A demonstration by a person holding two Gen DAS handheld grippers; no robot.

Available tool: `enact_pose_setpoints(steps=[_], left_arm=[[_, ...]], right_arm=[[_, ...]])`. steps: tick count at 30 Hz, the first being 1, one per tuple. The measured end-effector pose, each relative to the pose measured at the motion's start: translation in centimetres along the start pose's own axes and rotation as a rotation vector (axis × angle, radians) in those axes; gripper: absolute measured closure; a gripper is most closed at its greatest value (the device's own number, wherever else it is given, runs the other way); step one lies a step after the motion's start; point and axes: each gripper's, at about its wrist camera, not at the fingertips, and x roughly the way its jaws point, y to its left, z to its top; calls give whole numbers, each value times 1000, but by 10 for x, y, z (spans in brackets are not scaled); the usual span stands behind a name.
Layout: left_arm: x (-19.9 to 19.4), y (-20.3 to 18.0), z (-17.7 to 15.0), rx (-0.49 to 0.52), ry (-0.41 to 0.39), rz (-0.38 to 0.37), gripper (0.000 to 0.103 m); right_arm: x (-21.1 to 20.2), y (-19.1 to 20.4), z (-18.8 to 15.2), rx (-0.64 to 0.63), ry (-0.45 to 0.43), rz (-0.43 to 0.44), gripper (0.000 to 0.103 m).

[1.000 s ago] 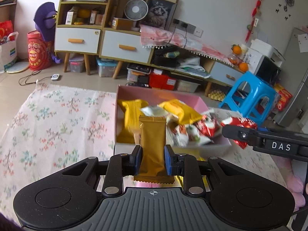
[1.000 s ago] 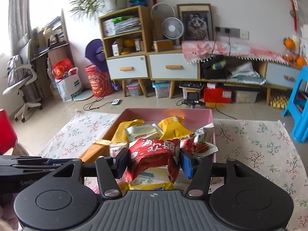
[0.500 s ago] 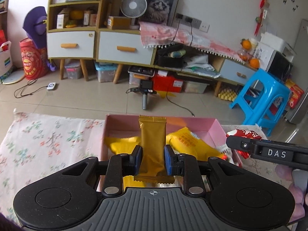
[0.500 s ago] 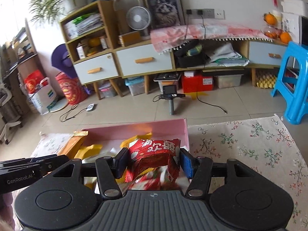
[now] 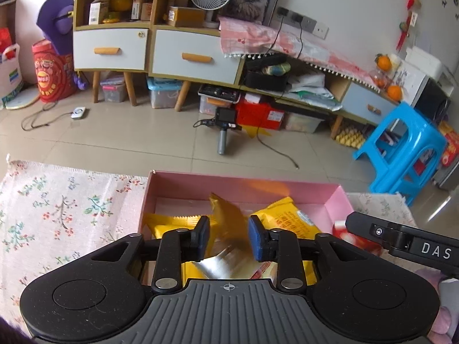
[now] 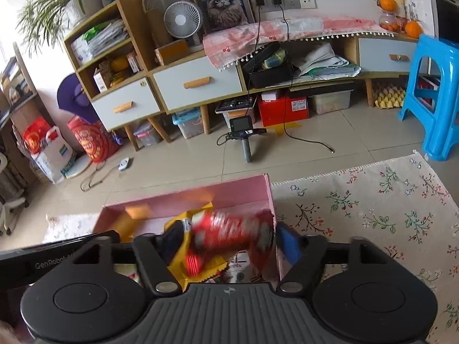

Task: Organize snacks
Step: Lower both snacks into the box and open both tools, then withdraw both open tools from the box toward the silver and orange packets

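With both grippers' jaws having just been opening over the pink box (image 5: 243, 185), the left gripper (image 5: 228, 238) lets its gold snack packet (image 5: 229, 223) tumble free, the right gripper (image 6: 226, 239) drops its red packet (image 6: 226, 229), and several yellow packets (image 5: 284, 219) already lie inside, so this delivery looks nearly finished.

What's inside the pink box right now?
The pink box holds yellow snack packets, a gold packet dropping between the open left tongs, and a blurred red packet between the open right tongs. Both tongs hide the box's near half.
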Motion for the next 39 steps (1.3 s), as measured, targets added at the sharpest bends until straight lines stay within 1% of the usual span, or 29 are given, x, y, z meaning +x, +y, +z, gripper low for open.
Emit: enact_pose_setpoints(steps=[2, 4, 10, 17, 19, 25, 30, 36, 38, 39], left_arm=[[-3, 1, -1, -7, -7, -5, 61], [-8, 2, -2, -9, -13, -2, 54], [-31, 8, -11, -17, -21, 2, 43], [-64, 18, -22, -6, -26, 24, 37], [-74, 21, -26, -2, -30, 25, 36], [-100, 27, -41, 12, -39, 30, 30], [-115, 34, -58, 30, -33, 38, 25], [-127, 43, -78, 22, -14, 26, 22], [-131, 47, -86, 15, -13, 18, 17], [-132, 49, -89, 16, -11, 19, 16]], right_arm=[[-4, 1, 1, 4, -7, 10, 32], [-6, 2, 4, 2, -7, 12, 30], [-24, 4, 2, -10, -8, 14, 24], [-54, 6, -7, -18, -16, 10, 20], [-62, 6, -10, -19, -15, 12, 20], [-84, 10, -23, -41, -13, 10, 16], [-98, 11, -36, -55, -9, 16, 15], [-112, 12, -54, -74, -5, 23, 13], [-118, 12, -63, -89, -6, 23, 13], [-120, 13, -67, -99, -9, 23, 12]])
